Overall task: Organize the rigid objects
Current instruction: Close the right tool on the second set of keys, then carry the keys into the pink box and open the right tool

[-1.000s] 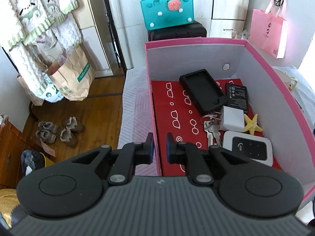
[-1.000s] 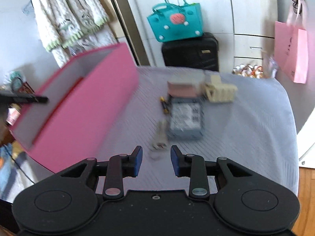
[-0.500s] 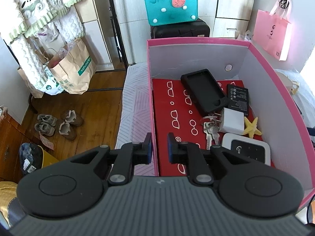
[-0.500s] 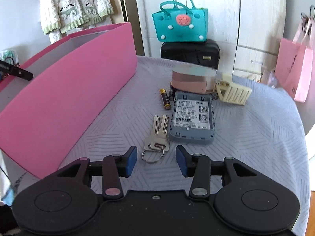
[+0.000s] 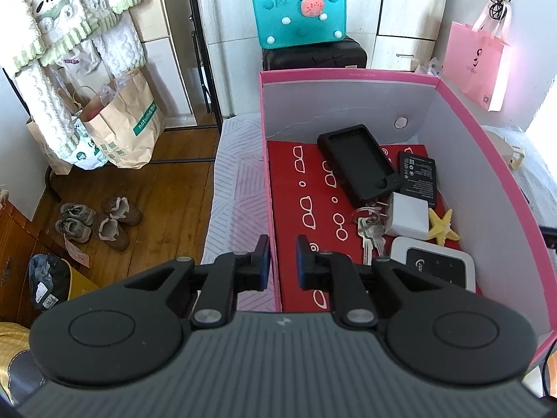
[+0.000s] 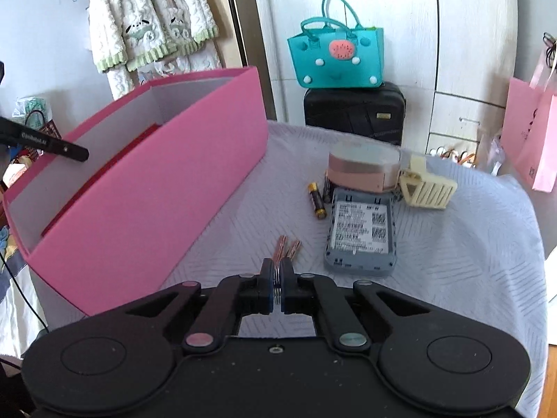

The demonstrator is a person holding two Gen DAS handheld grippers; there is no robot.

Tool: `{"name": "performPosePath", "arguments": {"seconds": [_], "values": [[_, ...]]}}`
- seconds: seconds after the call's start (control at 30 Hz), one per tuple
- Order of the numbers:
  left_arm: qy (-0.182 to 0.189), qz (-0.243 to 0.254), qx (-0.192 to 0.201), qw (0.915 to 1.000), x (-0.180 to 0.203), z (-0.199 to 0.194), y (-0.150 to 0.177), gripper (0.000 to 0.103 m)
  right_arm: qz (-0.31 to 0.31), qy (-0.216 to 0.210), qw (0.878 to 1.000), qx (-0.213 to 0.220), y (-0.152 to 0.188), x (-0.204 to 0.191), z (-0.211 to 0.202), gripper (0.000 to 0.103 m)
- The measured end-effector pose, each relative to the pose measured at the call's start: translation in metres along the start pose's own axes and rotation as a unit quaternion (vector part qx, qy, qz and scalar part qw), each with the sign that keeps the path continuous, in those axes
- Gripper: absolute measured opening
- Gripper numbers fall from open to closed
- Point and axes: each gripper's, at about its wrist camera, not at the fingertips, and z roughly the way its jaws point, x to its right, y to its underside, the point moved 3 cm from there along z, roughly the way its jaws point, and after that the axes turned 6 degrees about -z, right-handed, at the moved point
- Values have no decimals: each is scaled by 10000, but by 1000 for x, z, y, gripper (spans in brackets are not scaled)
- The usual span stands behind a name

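Observation:
A pink box [image 5: 494, 160] with a red liner holds a black phone case [image 5: 358, 163], a black battery [image 5: 417, 177], a white charger [image 5: 407, 219], keys [image 5: 369, 233], a yellow starfish [image 5: 442, 226] and a white router [image 5: 435, 268]. My left gripper [image 5: 281, 261] straddles the box's near left wall with a small gap between its fingers. In the right wrist view the box [image 6: 146, 205] is on the left. My right gripper [image 6: 277, 284] is shut on the ring of two keys [image 6: 285, 249], whose blades stick out forward above the bedsheet.
On the sheet lie a grey router back [image 6: 360, 233], two batteries [image 6: 316, 198], a round pink tin [image 6: 362, 170] and a cream clip [image 6: 426, 188]. A black suitcase [image 6: 355, 111] with a teal bag [image 6: 337, 59] stands behind. A pink bag [image 6: 529, 132] hangs at right.
My right gripper came down over the keys on the sheet and closed on their ring. The left gripper stayed at the box's wall, with the view shifting slightly.

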Motion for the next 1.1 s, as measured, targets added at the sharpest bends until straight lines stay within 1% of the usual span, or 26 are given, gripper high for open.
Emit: {"name": "performPosePath", "arguments": {"seconds": [0.17,0.3,0.5,0.67,0.83,0.97,1.1], "values": [[93,-99,19,9999,-3,-1,0,12,-195,23,9995,259,-21,-11,-14,5],[91,-121,41,9999,-2,0,1,12,-460,-19,9978,475,-41,-23,-26,5],[111,-102,42,9999,-3,-1,2,12,-727,-166,9955,586,-72,-36,-35,5],[203,-164,48,9996,-7,-3,2,12,-967,-308,9930,604,-96,-54,-44,4],[240,-176,66,9995,-7,-3,2,12,-1212,-297,9876,954,-122,-73,-61,4],[255,-157,55,9995,-8,-3,2,12,-1327,-430,9830,1194,-135,-90,-70,4],[256,-126,51,9996,-7,-3,2,12,-1414,-743,9797,1210,-139,-108,-62,4]]}}
